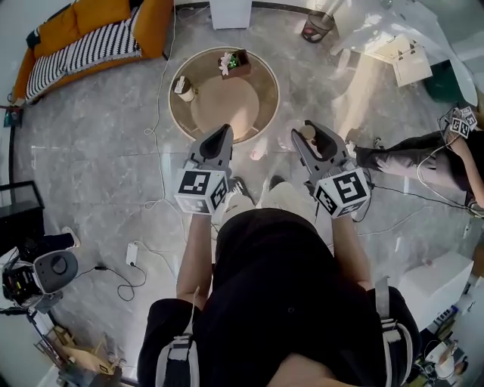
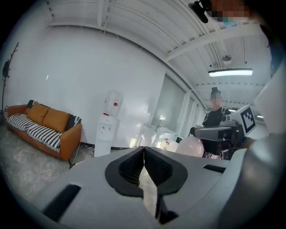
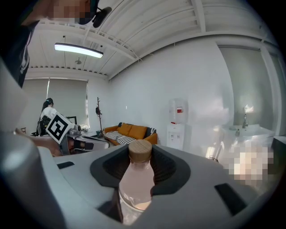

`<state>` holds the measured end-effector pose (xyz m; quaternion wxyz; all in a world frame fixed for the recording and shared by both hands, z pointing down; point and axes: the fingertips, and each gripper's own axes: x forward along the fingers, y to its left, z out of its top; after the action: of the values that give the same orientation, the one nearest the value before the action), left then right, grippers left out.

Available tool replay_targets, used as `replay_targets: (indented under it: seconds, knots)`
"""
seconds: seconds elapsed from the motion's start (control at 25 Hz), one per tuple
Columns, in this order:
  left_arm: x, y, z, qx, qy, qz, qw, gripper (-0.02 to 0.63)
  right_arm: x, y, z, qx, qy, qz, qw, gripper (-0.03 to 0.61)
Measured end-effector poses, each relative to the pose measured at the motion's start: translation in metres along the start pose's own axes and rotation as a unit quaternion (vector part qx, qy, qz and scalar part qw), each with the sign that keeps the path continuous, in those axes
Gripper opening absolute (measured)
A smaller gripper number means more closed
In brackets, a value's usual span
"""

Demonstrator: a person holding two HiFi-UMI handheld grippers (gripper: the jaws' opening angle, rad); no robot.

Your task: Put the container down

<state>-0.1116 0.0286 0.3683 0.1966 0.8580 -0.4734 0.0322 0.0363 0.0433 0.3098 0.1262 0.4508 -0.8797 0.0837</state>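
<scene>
A person stands over a round table lying at 12 o'clock in the head view. At 1 o'clock, the right gripper grasps a pale pink container with a wooden cap. At 11 o'clock, the left gripper is clenched, empty.

My right hand-held gripper grey; container pale pink, cap tan. Sofa orange, seat black-white striped.
</scene>
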Motion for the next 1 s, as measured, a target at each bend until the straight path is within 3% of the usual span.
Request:
replay_targets:
  seconds: [0.44,1.0]
  knots:
    - [0.022,0.008,-0.022,-0.016,0.031,0.001,0.9994,0.02,0.032,-0.017,-0.027,0.017,0.034,0.011,0.999,0.141]
    - [0.099,0.013,0.002,-0.008,0.041,0.029,0.9987,0.02,0.109,-0.078,-0.047,-0.011,0.071,0.071,0.995,0.141]
